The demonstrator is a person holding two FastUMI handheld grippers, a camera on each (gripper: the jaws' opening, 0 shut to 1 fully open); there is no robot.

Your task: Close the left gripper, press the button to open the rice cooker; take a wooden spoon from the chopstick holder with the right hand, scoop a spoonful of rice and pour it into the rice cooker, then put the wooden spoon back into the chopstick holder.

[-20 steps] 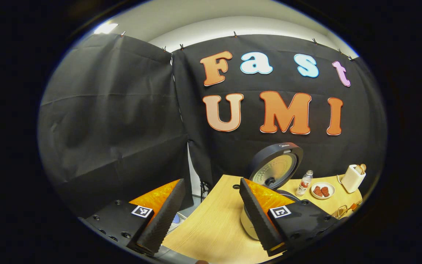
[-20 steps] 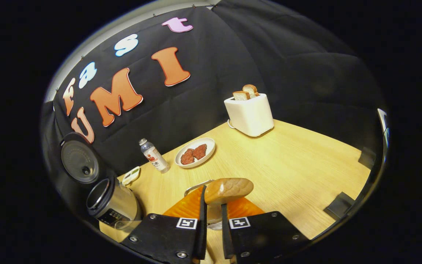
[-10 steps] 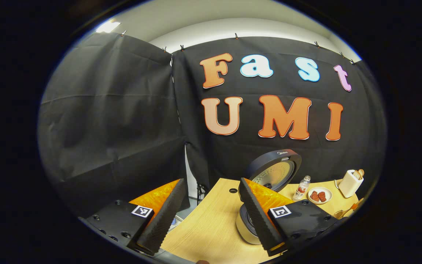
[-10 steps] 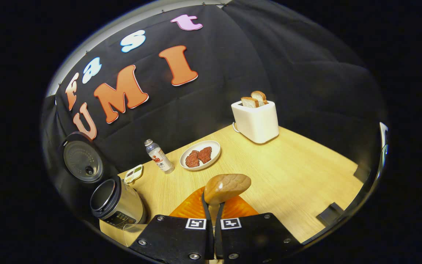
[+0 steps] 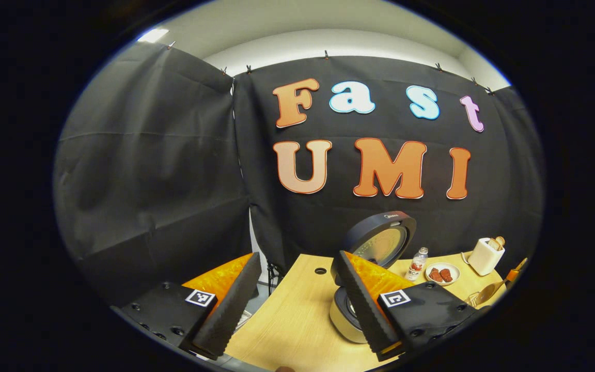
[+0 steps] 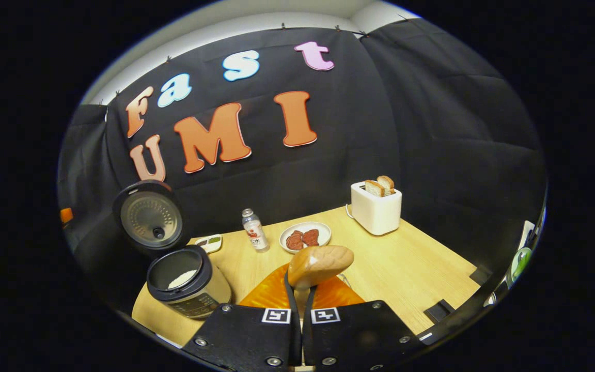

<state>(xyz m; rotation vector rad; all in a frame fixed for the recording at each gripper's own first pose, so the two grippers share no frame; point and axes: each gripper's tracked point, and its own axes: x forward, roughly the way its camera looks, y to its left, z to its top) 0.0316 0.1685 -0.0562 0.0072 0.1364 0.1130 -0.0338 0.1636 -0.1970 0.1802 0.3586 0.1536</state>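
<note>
Black cloth backs the booth, light wood table [image 5: 297,320] below it.

Left gripper view: left gripper [image 5: 297,305] w/ fingers spread wide, nothing between them, hovering above the near table edge. Rice cooker [image 5: 346,323] sits partly behind the gripper's right finger, lid [image 5: 380,240] tipped up and open, so the button step looks done. Farther right: small bottle [image 5: 418,262], plate [image 5: 442,274] w/ reddish pieces, white toaster [image 5: 485,254]. At the far right edge a pale wooden spoon bowl sits by a wire thing, too small to call it the holder or not.

Right gripper view: right gripper [image 6: 302,310] w/ fingers pressed together on the wooden spoon [image 6: 321,263], pinching the stem just under the bowl. Bowl sticks up above the tips, rounded brown back toward the camera, smooth and glossy; hollow side hidden, so can't tell if any rice is on it. Spoon is over the table, right of the cooker and apart from it. Cooker pot is open, dark rim, some white rice in the bottom; lid stands upright behind it. Small dish [image 6: 208,242] w/ green bits sits behind the cooker; bottle, plate, toaster w/ bread slices line up toward the back right.

Step, my read: spoon is in hand; either scoop-and-pour or the return to the holder, not sure which. Next move needs a firm pinch and the spoon kept from tilting in the grip.
</note>
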